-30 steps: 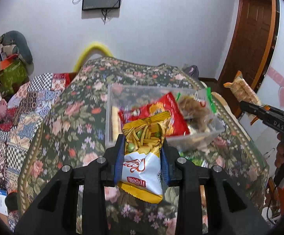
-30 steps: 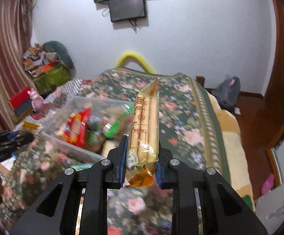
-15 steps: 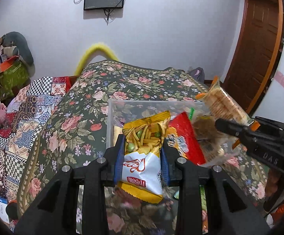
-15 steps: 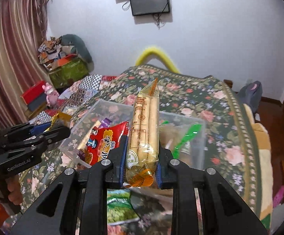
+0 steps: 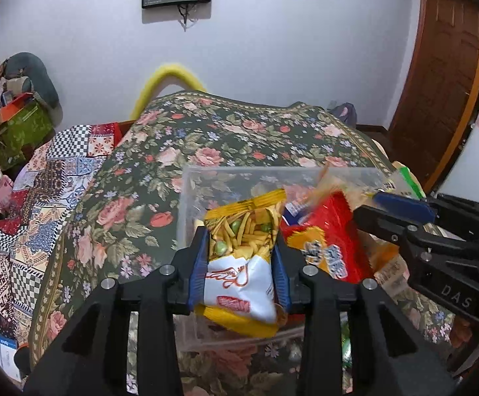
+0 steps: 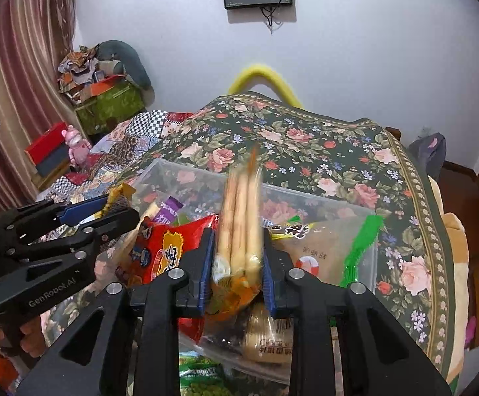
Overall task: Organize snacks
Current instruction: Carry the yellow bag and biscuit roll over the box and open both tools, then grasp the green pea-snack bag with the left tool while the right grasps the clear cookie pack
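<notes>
My left gripper (image 5: 239, 260) is shut on a yellow and white snack bag (image 5: 242, 264) and holds it over the near left corner of the clear plastic bin (image 5: 239, 173). My right gripper (image 6: 238, 264) holds a blurred clear pack of biscuit sticks (image 6: 239, 224) between its jaws, which stand wider than the pack, above the bin (image 6: 322, 194). The bin holds a red snack bag (image 5: 328, 244), also in the right wrist view (image 6: 170, 247), and a pale packet with a green strip (image 6: 332, 247). Each gripper shows in the other's view: the right (image 5: 404, 221), the left (image 6: 74, 221).
The bin stands on a bed with a dark floral cover (image 5: 223, 138). A green pea packet (image 6: 200, 376) lies in front of the bin. A patchwork quilt (image 5: 41, 198) and clutter lie to the left; a wooden door (image 5: 444, 82) is at the right.
Both grippers have moved in over the bin. The right gripper's jaws have spread and the stick pack between them has blurred and tilted. The left still grips its bag.
</notes>
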Motion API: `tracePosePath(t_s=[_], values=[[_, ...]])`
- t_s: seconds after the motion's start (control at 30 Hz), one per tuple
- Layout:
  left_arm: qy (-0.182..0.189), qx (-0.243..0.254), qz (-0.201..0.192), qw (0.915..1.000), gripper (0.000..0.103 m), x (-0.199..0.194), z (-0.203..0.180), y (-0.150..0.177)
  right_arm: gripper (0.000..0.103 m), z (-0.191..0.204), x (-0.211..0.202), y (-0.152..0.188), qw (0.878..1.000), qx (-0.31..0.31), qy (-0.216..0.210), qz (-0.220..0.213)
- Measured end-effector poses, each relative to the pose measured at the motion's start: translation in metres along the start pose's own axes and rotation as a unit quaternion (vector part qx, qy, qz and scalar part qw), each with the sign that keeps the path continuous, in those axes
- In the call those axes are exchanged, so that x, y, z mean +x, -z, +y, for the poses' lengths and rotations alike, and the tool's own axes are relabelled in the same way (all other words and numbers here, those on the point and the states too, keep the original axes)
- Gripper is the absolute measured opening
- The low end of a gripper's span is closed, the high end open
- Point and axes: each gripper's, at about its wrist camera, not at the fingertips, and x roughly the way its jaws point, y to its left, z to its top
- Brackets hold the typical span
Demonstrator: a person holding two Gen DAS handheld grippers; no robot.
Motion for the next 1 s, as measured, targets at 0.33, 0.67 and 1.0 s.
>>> tracePosePath(t_s=[0.33,0.67,1.0], values=[[0.008,-0.002,-0.008,0.9999,0.049,-0.035,-0.004,0.013,0.039,0.002,-0.042,0.011,1.0,-0.006,-0.015,-0.022],[0.027,0.012,0.012,0.9995,0.057,-0.072,-0.011,0.058,0.049,0.0,-0.071,0.062,1.0,-0.003,-0.026,0.004],[0.041,0.02,0.071,0.9964,0.059,-0.074,-0.022,0.114,0.05,0.004,-0.045,0.134,0.993,0.03,-0.062,0.097]])
